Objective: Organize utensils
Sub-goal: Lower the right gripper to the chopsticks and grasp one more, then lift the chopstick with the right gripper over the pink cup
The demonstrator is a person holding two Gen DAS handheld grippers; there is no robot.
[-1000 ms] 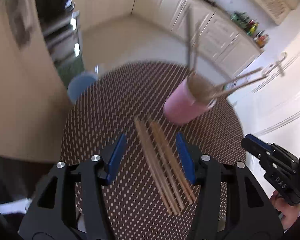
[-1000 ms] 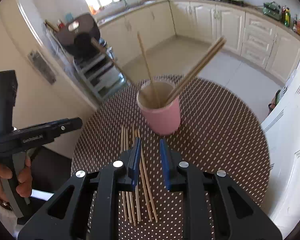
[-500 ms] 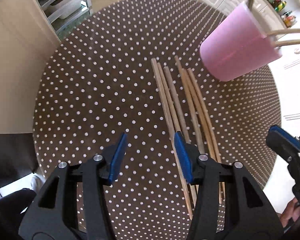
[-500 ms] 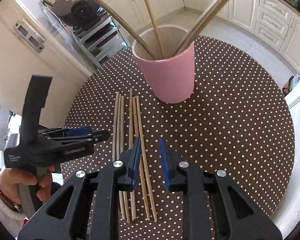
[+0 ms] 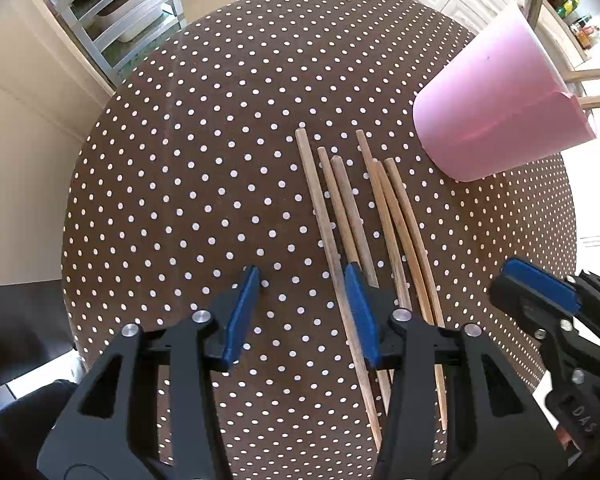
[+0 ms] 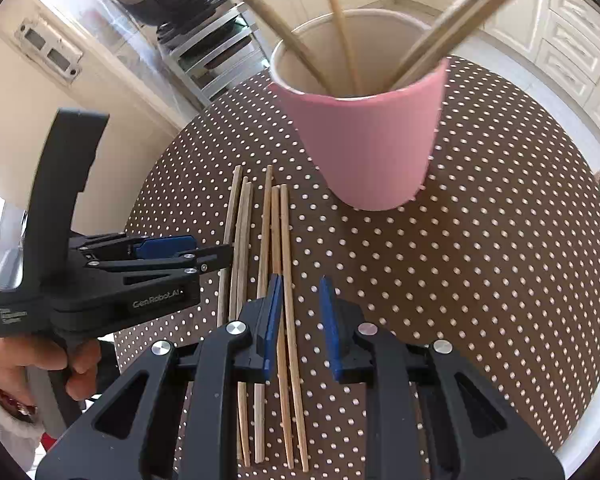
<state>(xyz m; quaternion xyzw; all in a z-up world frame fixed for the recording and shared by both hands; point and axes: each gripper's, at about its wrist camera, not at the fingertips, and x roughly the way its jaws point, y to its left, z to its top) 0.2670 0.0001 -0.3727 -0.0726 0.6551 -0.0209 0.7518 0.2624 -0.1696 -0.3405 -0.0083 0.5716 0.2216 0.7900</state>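
A pink cup (image 6: 370, 140) stood upright on the round table (image 6: 500, 260) covered in brown cloth with white dots, ahead of the right gripper (image 6: 300, 320) and slightly to its right. Inside the cup leaned several wooden chopsticks (image 6: 336, 20), their upper ends fanning out past the rim to either side.

Six loose chopsticks (image 5: 356, 216) lay flat on the cloth in a rough row, side by side, just left of the cup's base and running back toward both grippers. The left gripper (image 5: 304, 312) pointed steeply down over them; its jaws were closing, with the leftmost stick of the row passing between the blue pads, closer to the right one, and the other sticks lying beyond the right pad. No pad visibly pressed on a stick. The right gripper's jaws stood narrowly apart, gripping nothing, with the two rightmost sticks lying in the gap below them and the others running under or left of the left pad.

A hand (image 6: 40, 364) held the left gripper's handle at the table's near left edge. Beyond the table, a metal rack (image 5: 112, 12) with trays stood ahead to the left, and cream kitchen cabinets (image 6: 572, 40) lined the far side.
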